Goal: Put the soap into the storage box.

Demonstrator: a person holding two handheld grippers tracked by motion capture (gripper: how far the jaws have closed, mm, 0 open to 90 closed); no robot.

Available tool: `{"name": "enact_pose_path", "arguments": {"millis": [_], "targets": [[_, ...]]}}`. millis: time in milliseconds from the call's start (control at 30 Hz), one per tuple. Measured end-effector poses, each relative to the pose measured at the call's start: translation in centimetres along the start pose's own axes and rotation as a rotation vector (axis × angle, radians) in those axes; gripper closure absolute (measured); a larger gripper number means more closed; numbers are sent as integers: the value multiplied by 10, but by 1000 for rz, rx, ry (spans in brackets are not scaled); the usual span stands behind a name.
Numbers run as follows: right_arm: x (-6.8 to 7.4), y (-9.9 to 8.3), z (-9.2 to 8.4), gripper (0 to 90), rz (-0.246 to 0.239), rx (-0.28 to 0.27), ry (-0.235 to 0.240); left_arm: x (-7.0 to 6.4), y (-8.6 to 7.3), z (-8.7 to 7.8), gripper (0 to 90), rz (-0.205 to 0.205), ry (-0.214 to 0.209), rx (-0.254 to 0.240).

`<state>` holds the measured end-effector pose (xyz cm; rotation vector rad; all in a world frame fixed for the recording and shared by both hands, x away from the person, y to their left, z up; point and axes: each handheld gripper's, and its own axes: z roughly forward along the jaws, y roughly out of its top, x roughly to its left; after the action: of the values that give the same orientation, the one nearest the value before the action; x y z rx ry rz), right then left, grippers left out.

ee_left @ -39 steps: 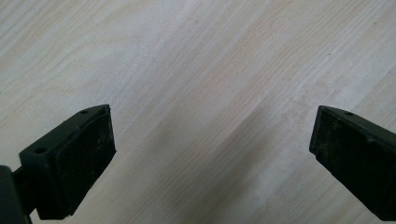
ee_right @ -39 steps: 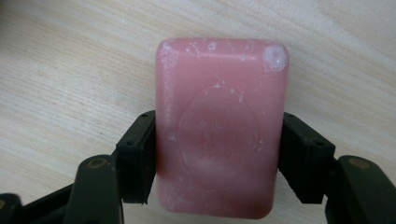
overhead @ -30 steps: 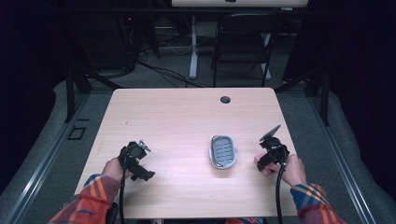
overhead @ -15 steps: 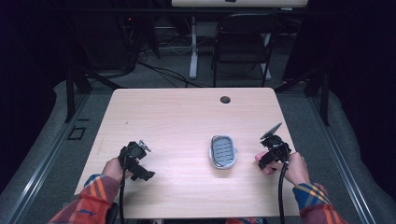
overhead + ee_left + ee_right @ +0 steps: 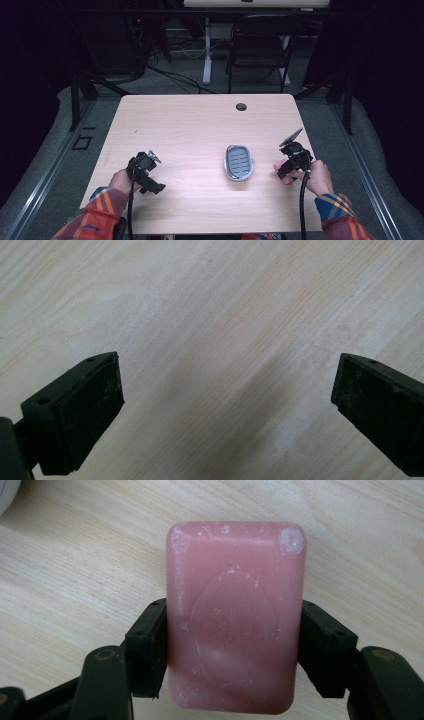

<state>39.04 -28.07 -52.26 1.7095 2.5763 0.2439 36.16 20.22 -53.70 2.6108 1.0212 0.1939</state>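
1. Two black jaws of the right gripper (image 5: 234, 645) were clamped on the long sides of a pink rectangular soap bar (image 5: 235, 615), gripped mid-length so it balanced, just above the pale wooden table (image 5: 190, 125).
2. A grey oval slatted soap dish (image 5: 239, 162) lay just beside it, probably its destination.
3. The left gripper (image 5: 227, 405) rested wide open and empty, clear of the work.

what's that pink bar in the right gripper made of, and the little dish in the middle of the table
The pink bar looks like soap: waxy, matte, with an oval stamp pressed in and whitish scuffs at its corners. The dish seems to be plastic, a pale rim around a grey slatted insert, though the high view is too distant to be sure.
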Motion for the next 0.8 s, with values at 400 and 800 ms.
{"name": "enact_pose_path", "arguments": {"millis": [400, 800], "targets": [[2, 9, -7, 366, -14, -14, -10, -1, -1, 0, 4, 13, 6, -2], [8, 18, -13, 367, -23, -35, 8, -2, -1, -1, 4, 12, 10, -13]]}}
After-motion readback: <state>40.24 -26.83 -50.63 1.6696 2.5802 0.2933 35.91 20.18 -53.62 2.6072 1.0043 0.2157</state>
